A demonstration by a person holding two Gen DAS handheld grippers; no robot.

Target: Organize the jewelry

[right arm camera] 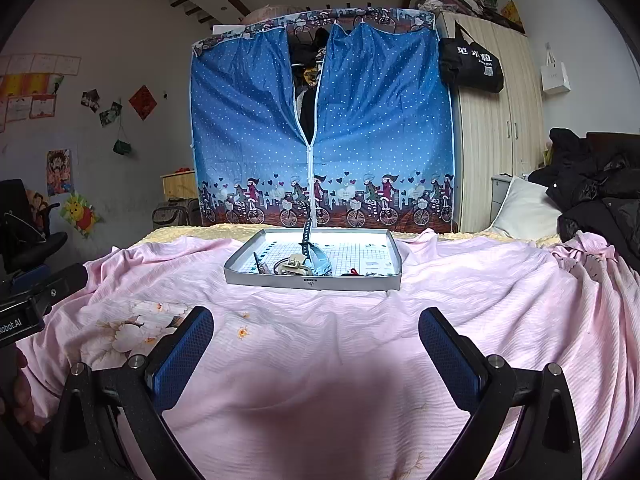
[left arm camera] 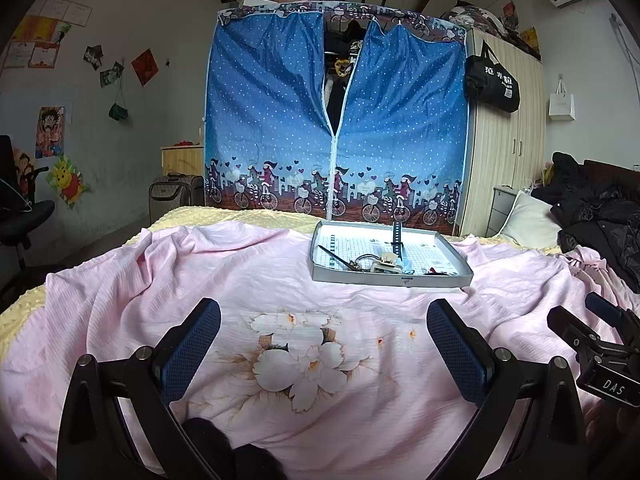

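While upright, strap (right arm camera: 307, 236) in tray (right arm camera: 312, 282).

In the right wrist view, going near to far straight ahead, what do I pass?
Right hand-held gripper open, pink bedspread, grey tray, beige hair clip, yellow blanket, blue fabric wardrobe.
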